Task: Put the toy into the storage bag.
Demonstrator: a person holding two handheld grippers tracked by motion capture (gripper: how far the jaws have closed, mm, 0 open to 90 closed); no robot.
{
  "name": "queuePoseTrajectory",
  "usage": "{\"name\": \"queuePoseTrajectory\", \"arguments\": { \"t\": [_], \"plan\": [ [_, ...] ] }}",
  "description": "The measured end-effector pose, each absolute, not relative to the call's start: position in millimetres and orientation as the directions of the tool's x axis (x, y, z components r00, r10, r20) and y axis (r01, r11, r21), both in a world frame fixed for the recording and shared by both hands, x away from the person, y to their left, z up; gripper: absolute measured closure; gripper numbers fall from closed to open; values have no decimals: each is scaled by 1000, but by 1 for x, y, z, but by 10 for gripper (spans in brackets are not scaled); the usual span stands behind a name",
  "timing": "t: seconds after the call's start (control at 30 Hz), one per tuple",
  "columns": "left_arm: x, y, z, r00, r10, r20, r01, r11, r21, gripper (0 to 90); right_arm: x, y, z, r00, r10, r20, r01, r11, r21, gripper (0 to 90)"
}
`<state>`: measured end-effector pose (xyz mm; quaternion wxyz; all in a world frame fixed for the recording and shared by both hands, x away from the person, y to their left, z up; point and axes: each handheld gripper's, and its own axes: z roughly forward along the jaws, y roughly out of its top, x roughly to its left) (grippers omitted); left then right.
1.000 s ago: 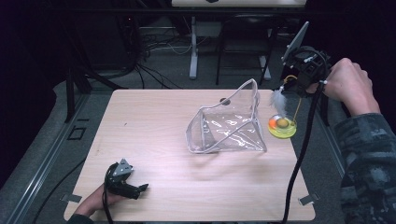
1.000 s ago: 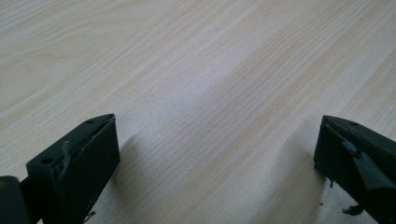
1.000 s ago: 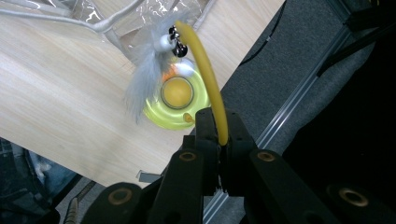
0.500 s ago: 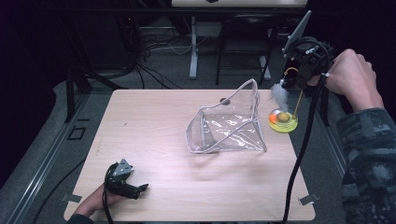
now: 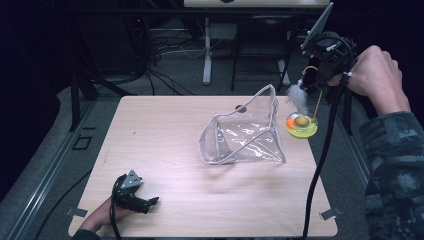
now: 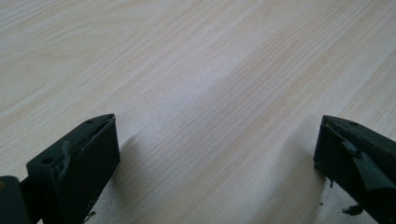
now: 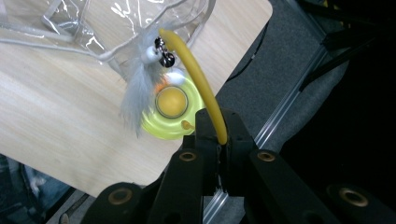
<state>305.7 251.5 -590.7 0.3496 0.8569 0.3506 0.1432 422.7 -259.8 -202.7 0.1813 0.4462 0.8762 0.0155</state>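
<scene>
the left gripper (image 5: 150, 202) rests on the near left part of the wooden table (image 5: 165, 130), its jaws wide apart with bare wood between them. farther off, at the right edge, the right gripper (image 7: 219, 135) is closed tight on a bendy yellow stick (image 7: 196, 74) — a grey feather (image 7: 137, 93) hangs from the stick's tip. the stick's yellow-green round base (image 5: 301, 125) sits just below the gripper, right beside a clear plastic bag (image 5: 245, 135) in the middle of the table. behind the table the room is dark, with grey floor (image 5: 165, 80) and cables.
</scene>
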Motion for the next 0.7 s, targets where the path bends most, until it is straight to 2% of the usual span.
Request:
{"name": "queuePoseTrajectory", "arguments": {
  "t": [0.7],
  "plan": [
    [306,252,-591,713,701,0,501,-509,700,1,423,-238,-178,-554,763,-333,752,630,193,871]
  ]
}}
